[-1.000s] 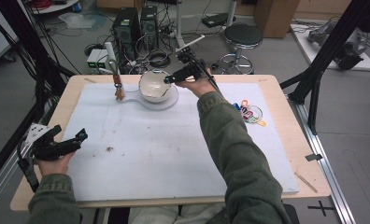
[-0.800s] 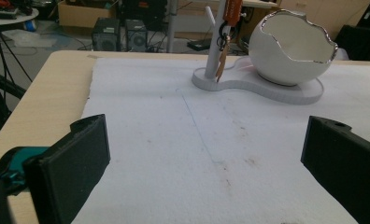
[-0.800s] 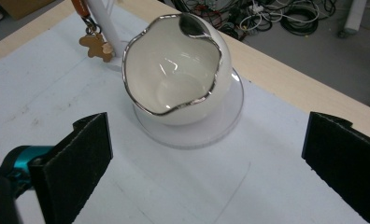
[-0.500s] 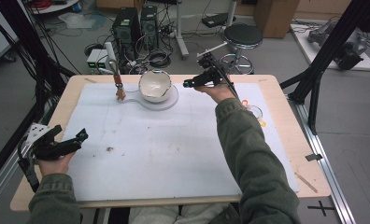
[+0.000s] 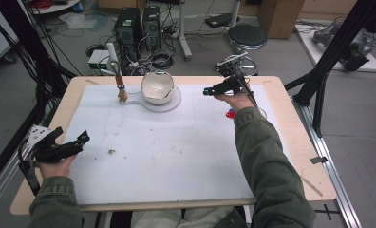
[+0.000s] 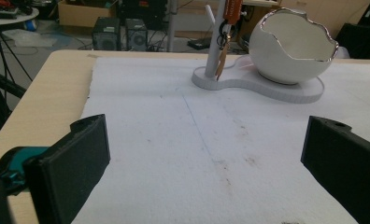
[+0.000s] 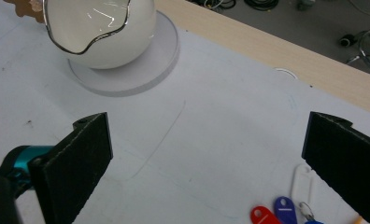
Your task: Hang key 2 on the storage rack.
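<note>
- The right gripper (image 5: 210, 90) is held above the far right part of the tabletop (image 5: 290, 142), its jaws spread wide with nothing between them.
- In the right gripper view, coloured key tags (image 7: 279, 212) lie on the white mat (image 7: 197, 140) near the bottom edge, between the two jaws but lower and apart from them: a red one, a blue one and a white one; what joins them is too small to tell, possibly a ring.
- In the high view, a bit of red (image 5: 230, 114) peeks out just beside the right wrist, most likely those same tags.
- The egg-shaped white bowl (image 5: 157, 87) with a jagged silver rim sits on a flat white stand (image 5: 174, 102) at the far middle of the mat, well apart from the tags.
- A thin post (image 6: 216, 42) rises from the stand's left end, with a small brown item hanging (image 6: 224, 56) against it.
- The left gripper (image 5: 79, 141) rests low at the near left corner of the mat, jaws wide and empty.
</note>
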Motion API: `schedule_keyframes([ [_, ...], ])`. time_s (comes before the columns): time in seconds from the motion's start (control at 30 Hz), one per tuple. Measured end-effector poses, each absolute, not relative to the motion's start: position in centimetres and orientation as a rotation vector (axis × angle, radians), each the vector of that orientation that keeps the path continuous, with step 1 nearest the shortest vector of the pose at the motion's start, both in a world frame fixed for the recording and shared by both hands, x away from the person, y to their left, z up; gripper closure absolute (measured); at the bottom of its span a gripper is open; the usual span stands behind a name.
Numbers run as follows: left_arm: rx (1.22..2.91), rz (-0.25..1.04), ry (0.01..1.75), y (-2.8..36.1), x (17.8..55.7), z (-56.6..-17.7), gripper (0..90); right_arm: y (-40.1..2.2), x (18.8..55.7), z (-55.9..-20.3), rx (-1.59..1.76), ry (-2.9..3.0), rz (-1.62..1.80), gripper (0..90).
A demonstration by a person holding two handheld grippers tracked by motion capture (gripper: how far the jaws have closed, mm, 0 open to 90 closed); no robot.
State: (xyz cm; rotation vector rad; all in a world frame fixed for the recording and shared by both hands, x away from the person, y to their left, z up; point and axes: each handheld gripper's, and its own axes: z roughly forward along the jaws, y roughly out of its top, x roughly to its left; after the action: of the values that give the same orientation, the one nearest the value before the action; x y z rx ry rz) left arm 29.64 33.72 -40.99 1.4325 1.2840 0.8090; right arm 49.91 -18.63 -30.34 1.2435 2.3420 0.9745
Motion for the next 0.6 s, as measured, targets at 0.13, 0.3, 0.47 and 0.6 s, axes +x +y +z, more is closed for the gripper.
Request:
schedule_keyframes([
  [0.13,1.435,0.809,1.283,33.7,29.6,-41.0,1.7,-19.3,49.8,-30.1,1.242,2.33,0.974,0.7],
  [0.3,1.435,0.81,1.283,33.7,29.6,-40.9,1.8,-20.0,49.6,-30.2,1.252,2.321,0.98,0.7],
  [0.47,1.435,0.809,1.283,33.7,29.6,-40.9,1.8,-21.1,49.4,-31.2,1.272,2.322,0.962,0.7],
  [0.6,1.434,0.809,1.286,33.7,29.6,-40.9,1.7,-22.0,49.4,-31.9,1.291,2.329,0.939,0.8],
])
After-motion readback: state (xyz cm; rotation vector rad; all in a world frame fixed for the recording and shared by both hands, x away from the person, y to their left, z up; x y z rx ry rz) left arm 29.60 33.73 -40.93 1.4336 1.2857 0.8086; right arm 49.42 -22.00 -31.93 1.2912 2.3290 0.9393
